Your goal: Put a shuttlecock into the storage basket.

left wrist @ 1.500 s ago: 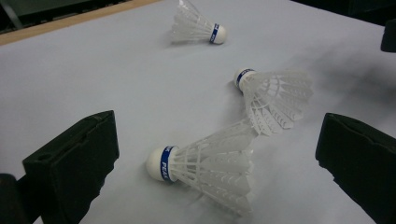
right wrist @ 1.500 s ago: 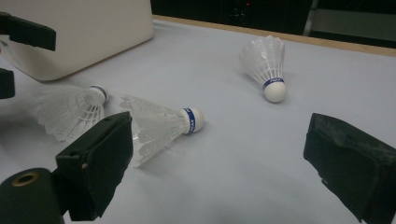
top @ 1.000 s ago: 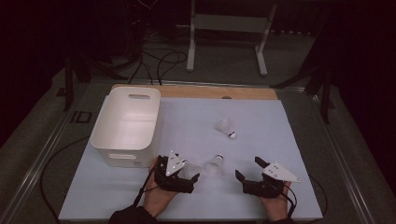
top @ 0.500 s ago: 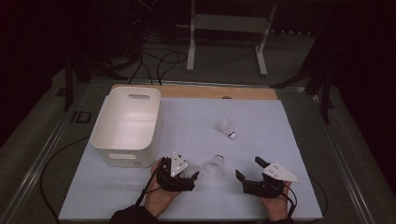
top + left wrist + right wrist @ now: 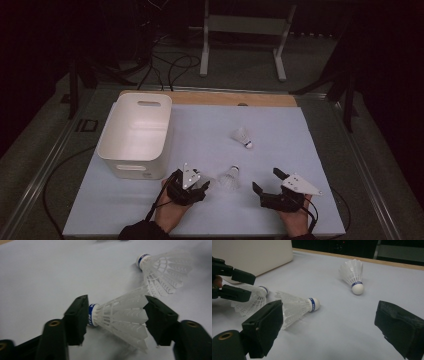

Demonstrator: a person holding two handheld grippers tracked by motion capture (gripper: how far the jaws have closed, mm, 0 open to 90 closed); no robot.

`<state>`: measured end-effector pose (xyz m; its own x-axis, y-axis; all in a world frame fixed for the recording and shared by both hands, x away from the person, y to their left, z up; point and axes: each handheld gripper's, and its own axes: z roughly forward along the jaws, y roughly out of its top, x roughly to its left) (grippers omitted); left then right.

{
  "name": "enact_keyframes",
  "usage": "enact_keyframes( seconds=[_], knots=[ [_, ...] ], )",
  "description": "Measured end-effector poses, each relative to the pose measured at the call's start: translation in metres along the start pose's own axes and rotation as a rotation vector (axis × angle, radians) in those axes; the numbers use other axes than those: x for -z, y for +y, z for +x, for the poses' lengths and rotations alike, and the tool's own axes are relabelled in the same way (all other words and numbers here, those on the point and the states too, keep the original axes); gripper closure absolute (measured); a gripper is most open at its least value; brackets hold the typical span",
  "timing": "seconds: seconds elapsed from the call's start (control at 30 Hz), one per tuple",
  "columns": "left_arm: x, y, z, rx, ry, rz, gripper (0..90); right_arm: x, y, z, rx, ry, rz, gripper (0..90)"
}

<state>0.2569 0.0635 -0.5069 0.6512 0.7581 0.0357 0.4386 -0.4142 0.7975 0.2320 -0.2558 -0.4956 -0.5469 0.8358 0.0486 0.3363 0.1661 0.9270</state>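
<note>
Three white feather shuttlecocks with blue-banded cork tips are on the pale blue mat. My left gripper holds one shuttlecock lengthwise on the mat, one jaw against its cork and the other against the feather rim. In the high view my left gripper sits right of the bin's near corner. A second shuttlecock lies on its side just beyond it. The third shuttlecock rests farther back, cork towards me. My right gripper is open and empty, pointing at the middle shuttlecock.
A white plastic bin with handle slots stands at the mat's left, close to my left gripper. A wooden strip borders the far edge of the mat. Beyond the table are a metal stand and cables on the floor.
Hardly anything differs: my left gripper has stayed around its shuttlecock with a slight shift, while the right gripper and the two loose shuttlecocks have kept their places.
</note>
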Motion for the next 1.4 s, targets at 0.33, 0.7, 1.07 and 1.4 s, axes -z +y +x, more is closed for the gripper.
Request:
enact_keyframes(
  seconds=[0.33, 0.7, 1.07, 1.4],
  knots=[
    [0.001, 0.001, 0.011, 0.056, 0.025, 0.027, 69.3, 0.0, 0.0, 0.0, 0.001, 0.0, 0.002, 8.1],
    [0.007, 0.003, 0.021, 0.092, 0.047, 0.015, 87.5, 0.0, 0.0, 0.0, 0.001, 0.002, 0.003, 8.1],
    [0.014, 0.005, 0.026, 0.118, 0.028, -0.02, 88.0, -0.001, 0.0, 0.0, -0.002, 0.007, 0.001, 8.1],
    [0.022, 0.009, 0.029, 0.127, 0.012, -0.052, 88.1, -0.001, 0.0, 0.0, -0.002, 0.008, 0.0, 8.1]
  ],
)
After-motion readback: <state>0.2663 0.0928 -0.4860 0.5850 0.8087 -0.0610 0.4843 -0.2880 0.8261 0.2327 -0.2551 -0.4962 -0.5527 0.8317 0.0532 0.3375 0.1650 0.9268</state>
